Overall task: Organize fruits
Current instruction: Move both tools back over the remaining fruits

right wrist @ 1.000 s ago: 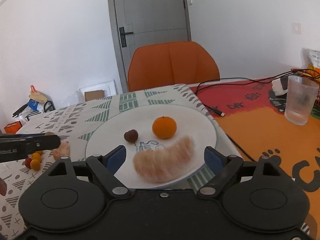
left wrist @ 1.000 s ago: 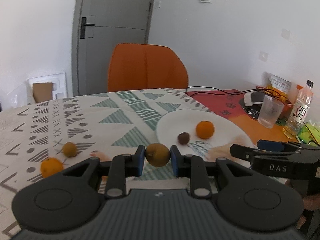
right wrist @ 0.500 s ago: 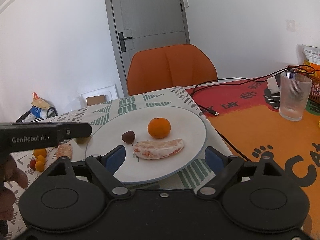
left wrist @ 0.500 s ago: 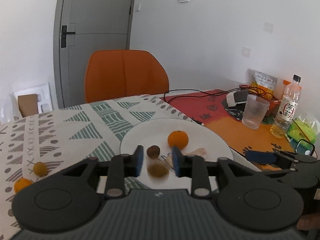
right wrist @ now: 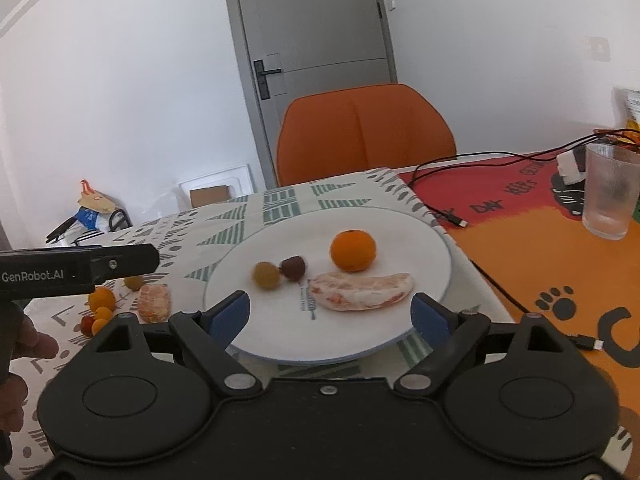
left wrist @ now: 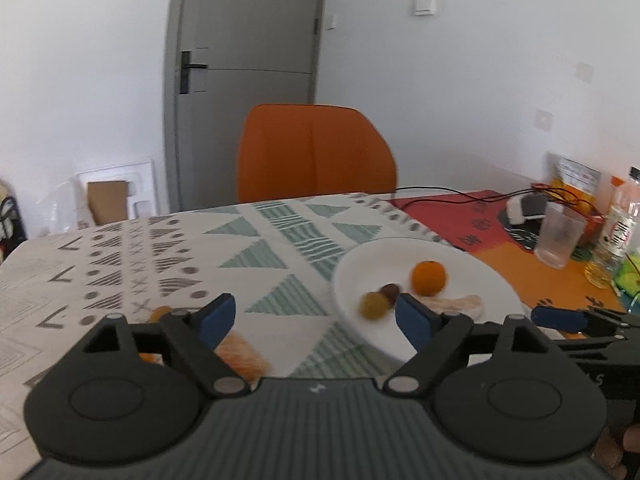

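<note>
Bright, even daylight, soft shadows; fisheye bending and dark corners in both views, the left wrist view motion-blurred.

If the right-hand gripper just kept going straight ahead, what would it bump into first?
Probably the peeled fruit segment on the white plate: it lies straight ahead of the open right gripper, though depth is hard to judge.

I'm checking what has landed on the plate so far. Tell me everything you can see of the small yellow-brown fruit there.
The small yellow-brown fruit is round, dull olive-yellow and matte-skinned, slightly blurred in both views. It lies on the white plate, in its left part, close beside a smaller dark reddish-brown fruit; whether they touch I cannot tell. The tangerine and peeled segment lie apart to its right. No gripper pad touches it; the left gripper, jaws opening, holds nothing.
</note>
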Available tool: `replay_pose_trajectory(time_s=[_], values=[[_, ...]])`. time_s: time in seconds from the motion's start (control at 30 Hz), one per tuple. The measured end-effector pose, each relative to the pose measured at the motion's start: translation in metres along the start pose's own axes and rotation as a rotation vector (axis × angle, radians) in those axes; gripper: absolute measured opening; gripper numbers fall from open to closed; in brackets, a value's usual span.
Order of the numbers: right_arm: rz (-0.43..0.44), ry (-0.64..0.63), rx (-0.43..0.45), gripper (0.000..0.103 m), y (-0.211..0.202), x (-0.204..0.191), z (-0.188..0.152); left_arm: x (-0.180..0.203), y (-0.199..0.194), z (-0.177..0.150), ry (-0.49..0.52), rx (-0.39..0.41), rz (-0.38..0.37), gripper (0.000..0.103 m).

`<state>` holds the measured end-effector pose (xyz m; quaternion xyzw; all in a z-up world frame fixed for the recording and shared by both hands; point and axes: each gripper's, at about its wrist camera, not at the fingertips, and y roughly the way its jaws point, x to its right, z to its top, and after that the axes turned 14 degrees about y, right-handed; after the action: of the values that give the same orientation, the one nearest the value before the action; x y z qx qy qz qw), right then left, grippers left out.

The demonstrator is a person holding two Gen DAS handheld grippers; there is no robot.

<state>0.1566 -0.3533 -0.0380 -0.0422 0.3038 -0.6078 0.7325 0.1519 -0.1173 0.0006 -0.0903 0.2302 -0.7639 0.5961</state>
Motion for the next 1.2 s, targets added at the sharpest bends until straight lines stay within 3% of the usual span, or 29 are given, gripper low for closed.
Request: replay_pose_trajectory(time_s=[0.37,0.87,1.1,1.2], values=[[0.056,-0.026,-0.017,0.103,0.003,-0.026,-0.006,-0.031,-0.013,-0.024,-0.057,-0.031,0.067,0.092],[0.102,-0.072,-0.049,0.103,0.012,-0.059,-0.017,-0.064,-0.024,-0.057,-0.113,-0.074,0.124,0.093],[0.128,-0.116,-0.095,0.087,0.019,-0.079,-0.021,-0.082,-0.030,-0.067,-0.161,-0.069,0.142,0.091],[0.143,-0.124,-0.109,0.080,0.022,-0.086,-0.024,-0.088,-0.032,-0.070,-0.174,-0.064,0.145,0.085]])
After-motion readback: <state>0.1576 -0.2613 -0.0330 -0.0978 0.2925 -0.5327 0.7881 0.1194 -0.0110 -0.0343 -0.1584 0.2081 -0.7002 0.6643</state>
